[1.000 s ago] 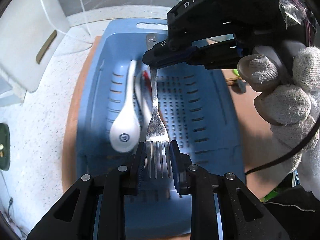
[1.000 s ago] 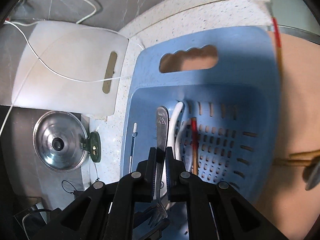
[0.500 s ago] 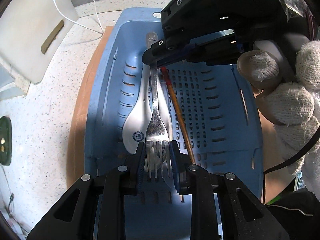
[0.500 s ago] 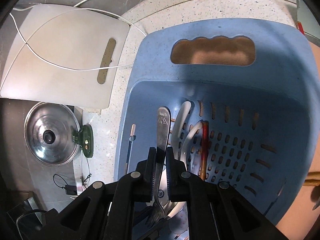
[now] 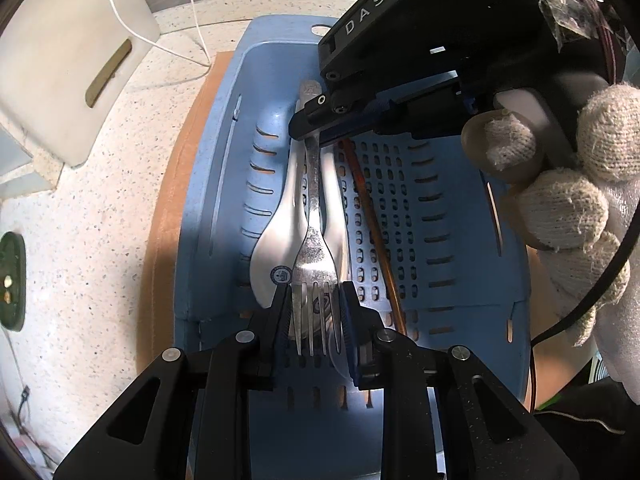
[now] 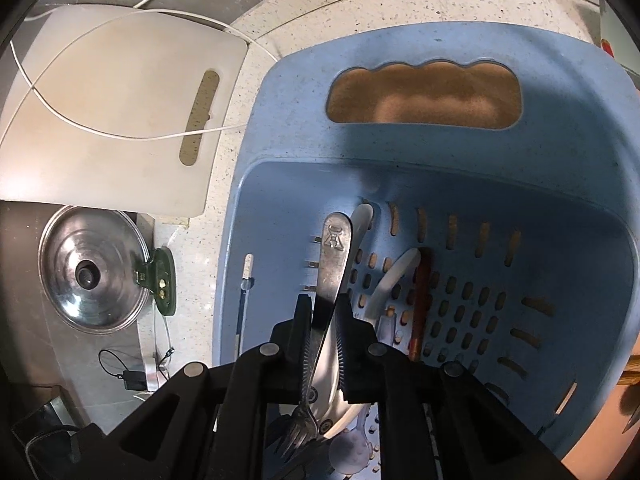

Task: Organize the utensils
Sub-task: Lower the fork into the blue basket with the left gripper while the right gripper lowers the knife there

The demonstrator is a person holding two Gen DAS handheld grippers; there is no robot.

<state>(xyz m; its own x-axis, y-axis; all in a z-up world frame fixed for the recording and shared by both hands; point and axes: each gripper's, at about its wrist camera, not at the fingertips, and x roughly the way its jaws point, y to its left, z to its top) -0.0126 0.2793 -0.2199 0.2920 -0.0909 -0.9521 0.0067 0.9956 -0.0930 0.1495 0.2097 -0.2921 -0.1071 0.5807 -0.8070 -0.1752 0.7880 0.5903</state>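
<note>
Jaws of the left gripper (image 5: 316, 312) pinch the tines of the shiny metal fork (image 5: 314, 216). Jaws of the right gripper (image 6: 324, 320) have just been opening a bit, w/ the fork handle between them. Fork is low in the blue plastic basket (image 5: 460, 208), over white spoons (image 5: 276, 240). It's hard, thin & slippery, so I'd grab it mid-handle, on the flat sides.
</note>
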